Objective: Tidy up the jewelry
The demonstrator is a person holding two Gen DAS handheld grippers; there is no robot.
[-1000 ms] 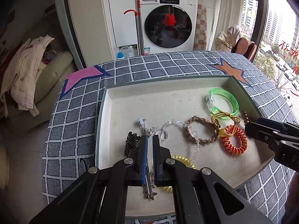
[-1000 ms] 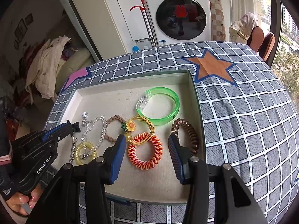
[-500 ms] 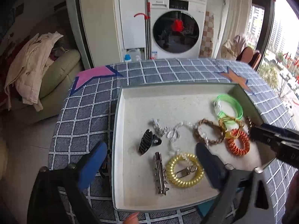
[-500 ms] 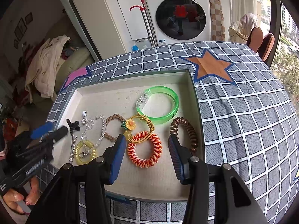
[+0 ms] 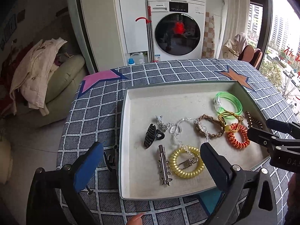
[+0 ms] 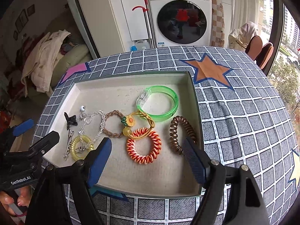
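Behind the tray (image 6: 195, 101), a "Panasonic" washer (image 6: 180, 15); "GenRobot.AI" on left tongs (image 5: 150, 161), apart; right tongs (image 6: 147, 158) opening, empty.

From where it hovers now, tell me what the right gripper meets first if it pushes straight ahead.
Most likely the orange spiral hair tie, centred between the opening, empty jaws of the right gripper; depth is uncertain, so it could land on the tray floor before it.

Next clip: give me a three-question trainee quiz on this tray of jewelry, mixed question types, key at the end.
1. True or false: the green bangle lies in the tray.
2. Which item lies between the jaws of the right gripper? A) orange coil band B) black claw clip C) silver hair clip
3. Fill in: the metal clasp rests on the ____ coil band.

Key: 1 true; 2 A, with the jaws opening and not touching it; 3 yellow.
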